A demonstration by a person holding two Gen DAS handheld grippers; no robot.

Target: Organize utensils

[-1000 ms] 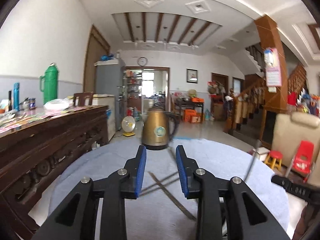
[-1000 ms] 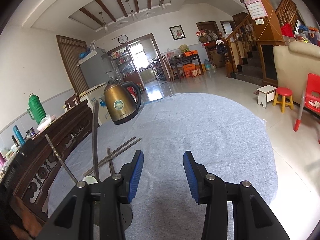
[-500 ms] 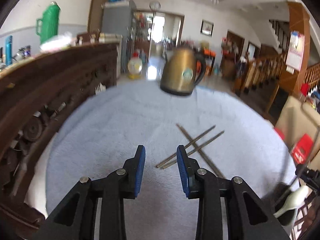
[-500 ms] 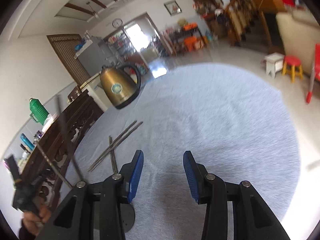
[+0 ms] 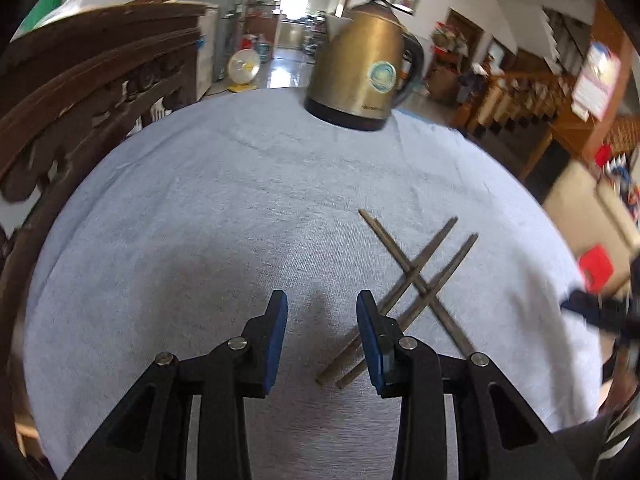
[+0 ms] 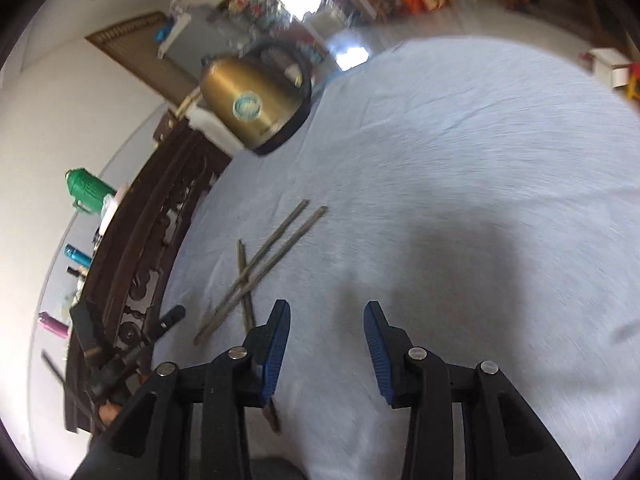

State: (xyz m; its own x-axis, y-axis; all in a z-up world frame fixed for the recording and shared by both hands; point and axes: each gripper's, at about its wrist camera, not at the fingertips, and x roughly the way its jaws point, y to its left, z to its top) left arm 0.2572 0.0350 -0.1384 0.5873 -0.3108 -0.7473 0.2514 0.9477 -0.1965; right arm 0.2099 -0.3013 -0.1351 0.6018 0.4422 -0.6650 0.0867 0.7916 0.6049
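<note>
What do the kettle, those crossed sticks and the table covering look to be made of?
Kettle: probably metal, brushed gold finish with a soft sheen, dark plastic-looking base.
Chopsticks: dull grey-brown, matte; wood, bamboo or metal, unclear.
Table cover: pale blue woven cloth, with visible weave and creases.

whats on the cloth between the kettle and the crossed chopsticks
Nothing: in the left wrist view the stretch of blue-grey cloth between the kettle and the chopsticks is bare. The right wrist view shows the same.
</note>
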